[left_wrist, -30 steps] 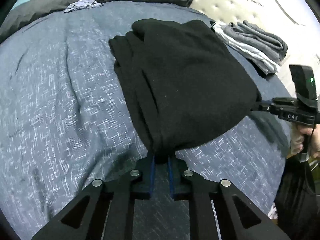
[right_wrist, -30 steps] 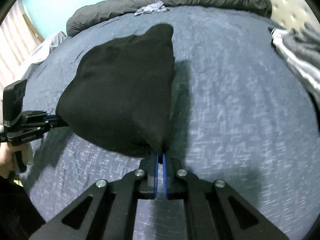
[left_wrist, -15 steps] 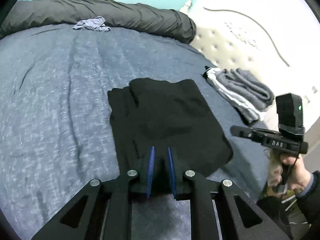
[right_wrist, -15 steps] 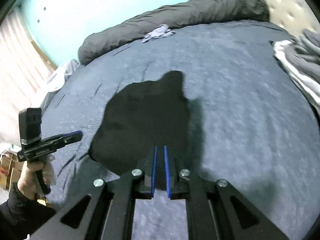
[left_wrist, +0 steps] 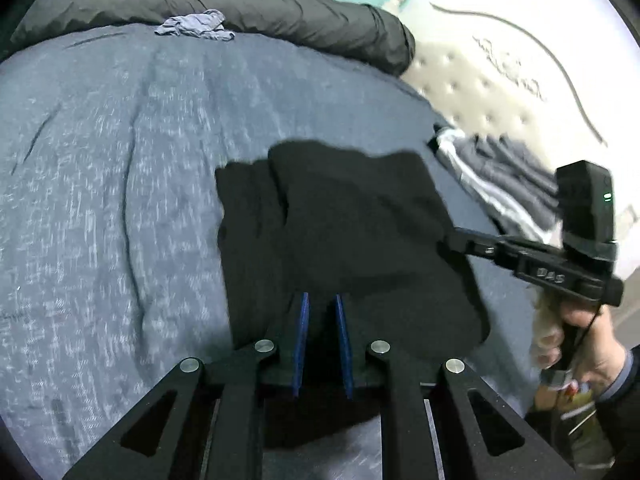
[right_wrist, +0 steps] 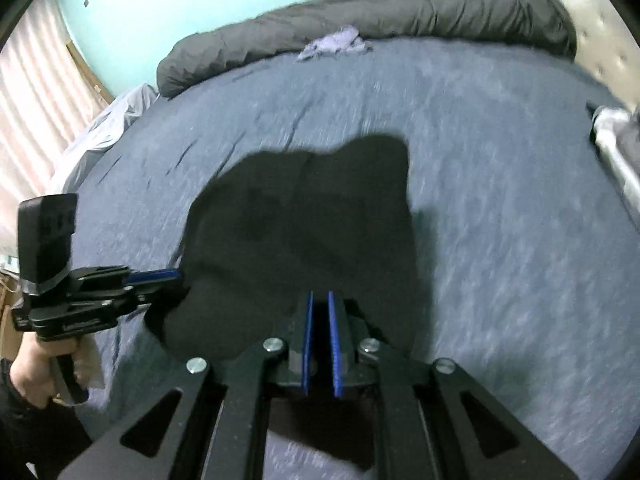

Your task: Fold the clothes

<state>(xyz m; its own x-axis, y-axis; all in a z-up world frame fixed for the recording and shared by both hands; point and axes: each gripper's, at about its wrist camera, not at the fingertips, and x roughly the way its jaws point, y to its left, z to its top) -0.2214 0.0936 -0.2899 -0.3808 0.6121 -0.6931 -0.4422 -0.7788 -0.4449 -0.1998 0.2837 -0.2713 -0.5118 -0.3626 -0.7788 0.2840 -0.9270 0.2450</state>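
- Since 1 s ago: black garment (left_wrist: 352,240) dropped from both grippers, now lying folded on bed (left_wrist: 120,160).
- Left gripper (left_wrist: 322,344) fingers apart, released.
- Right gripper (right_wrist: 319,340) fingers slightly apart, apparently empty; view blurred.

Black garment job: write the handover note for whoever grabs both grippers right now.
Left gripper: open, over the near edge of the black garment, holding nothing.
Right gripper: pads nearly together at the same garment's near edge; grip unclear.
Done: black garment lies folded on the bed, near the grey folded stack.
Left: probably add it to the stack; the crumpled pale garment at the far side is unfolded.
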